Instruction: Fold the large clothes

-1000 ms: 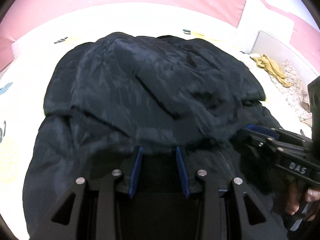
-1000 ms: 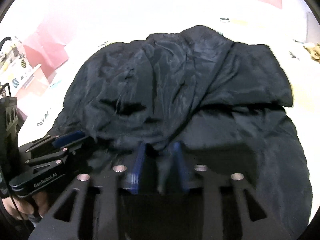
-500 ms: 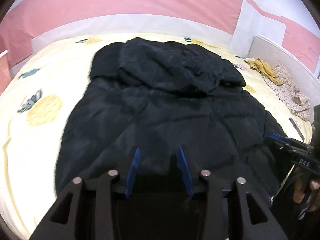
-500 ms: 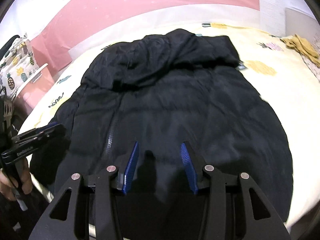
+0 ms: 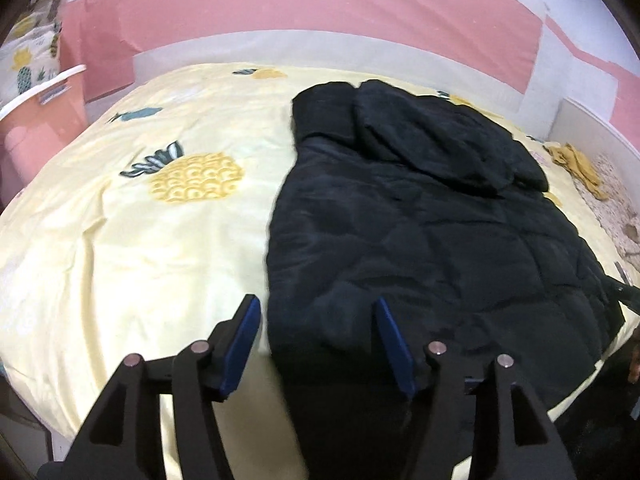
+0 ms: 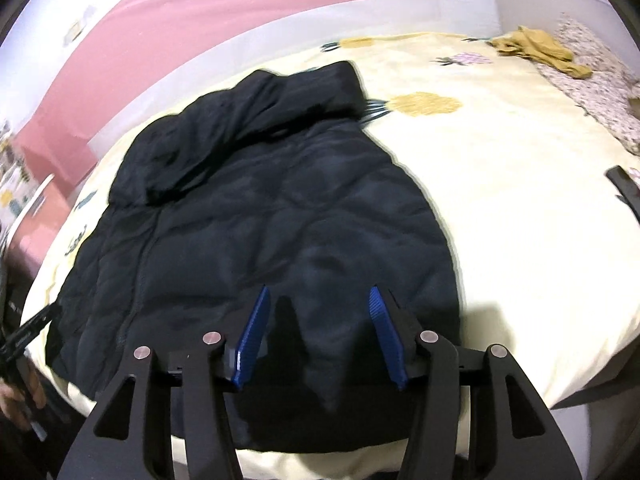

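A large black quilted jacket [image 5: 420, 240] lies flat on the yellow pineapple-print bed [image 5: 120, 240], its hood folded down at the far end. It also shows in the right wrist view [image 6: 260, 220]. My left gripper [image 5: 316, 312] is open and empty, hovering above the jacket's near left hem. My right gripper [image 6: 316, 300] is open and empty above the jacket's near right hem. The tip of the left gripper shows at the left edge of the right wrist view [image 6: 28, 332].
A yellow-brown cloth [image 6: 536, 50] and a floral sheet [image 6: 592, 92] lie at the far right of the bed [image 6: 520, 220]. A pink bin [image 5: 44, 112] stands left of the bed. A pink and white wall runs behind. A dark object [image 6: 626, 190] lies at the right edge.
Both grippers have pulled back and up from the jacket and opened wider. The left gripper has shifted left, the right gripper right. The jacket now lies flat.
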Available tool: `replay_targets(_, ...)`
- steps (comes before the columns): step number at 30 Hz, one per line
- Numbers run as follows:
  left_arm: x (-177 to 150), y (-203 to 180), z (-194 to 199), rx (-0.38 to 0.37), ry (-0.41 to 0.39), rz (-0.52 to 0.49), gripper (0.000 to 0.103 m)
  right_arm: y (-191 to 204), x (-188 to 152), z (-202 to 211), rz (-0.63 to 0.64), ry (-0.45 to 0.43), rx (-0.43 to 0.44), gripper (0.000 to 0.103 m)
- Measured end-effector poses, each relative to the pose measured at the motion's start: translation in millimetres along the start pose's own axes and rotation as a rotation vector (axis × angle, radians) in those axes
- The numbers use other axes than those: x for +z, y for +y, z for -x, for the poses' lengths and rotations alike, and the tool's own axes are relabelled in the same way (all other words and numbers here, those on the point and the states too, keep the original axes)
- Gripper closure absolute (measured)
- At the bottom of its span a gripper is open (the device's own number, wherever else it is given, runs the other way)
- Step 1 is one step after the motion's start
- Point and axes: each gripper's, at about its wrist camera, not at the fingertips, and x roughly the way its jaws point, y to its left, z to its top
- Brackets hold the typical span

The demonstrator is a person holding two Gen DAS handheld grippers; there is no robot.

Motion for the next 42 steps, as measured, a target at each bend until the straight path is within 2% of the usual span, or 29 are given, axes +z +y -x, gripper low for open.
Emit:
replay_targets(6,-3,6,-10,-0.040,0.041,0.028,0.038,-35,5,-2,-0.114,0.026,0.020,0.050)
replay_targets(8,-5,3,-13,-0.074,0.059,0.033,0.037,-39,5,-3,-0.120,0.025,-0.017,0.050)
replay_targets(9,-7,1,-12,-0.079,0.061,0.028,0.035,-42,6,0,-0.122,0.009,-0.049,0.048)
replay_targets(11,-10,-5,-13,-0.068,0.052,0.002,0.032,-48,5,2,-0.138,-0.003,-0.058,0.044)
replay_targets(16,-18,-6,-18,-0.094,0.080,0.035,0.030,-70,-1,-18,-0.241,0.123,0.011,0.043)
replay_targets(19,-20,-1,-20,-0.122,0.095,0.076,0.030,-68,-4,-18,-0.250,0.144,0.072,0.043)
replay_targets(22,-24,-1,-18,-0.142,0.097,0.088,0.030,-59,-14,-17,-0.259,0.178,0.184,0.041)
replay_targets(25,-26,-5,-18,-0.139,0.092,0.061,0.030,-50,-17,-16,-0.220,0.178,0.184,0.041)
replay_targets(26,-26,-7,-19,-0.138,0.092,0.050,0.031,-50,-16,-17,-0.229,0.187,0.198,0.041)
replay_targets(29,-23,-13,-18,-0.136,0.087,0.017,0.048,-45,-15,-19,-0.199,0.201,0.211,0.047)
replay_targets(30,-22,-14,-17,-0.133,0.089,0.010,0.057,-45,-15,-18,-0.200,0.202,0.219,0.059)
replay_targets(31,-20,-15,-16,-0.134,0.087,0.007,0.063,-44,-14,-18,-0.208,0.202,0.225,0.066)
replay_targets(32,-18,-14,-13,-0.140,0.081,0.010,0.073,-45,-13,-18,-0.214,0.201,0.227,0.079)
replay_targets(33,-16,-13,-10,-0.149,0.078,0.014,0.079,-45,-13,-16,-0.216,0.193,0.237,0.085)
replay_targets(36,-8,-8,4,-0.188,0.054,0.044,0.086,-41,-8,-3,-0.198,0.155,0.265,0.089)
replay_targets(42,8,3,52,-0.255,-0.040,0.071,0.088,-32,3,45,-0.179,0.051,0.310,0.092)
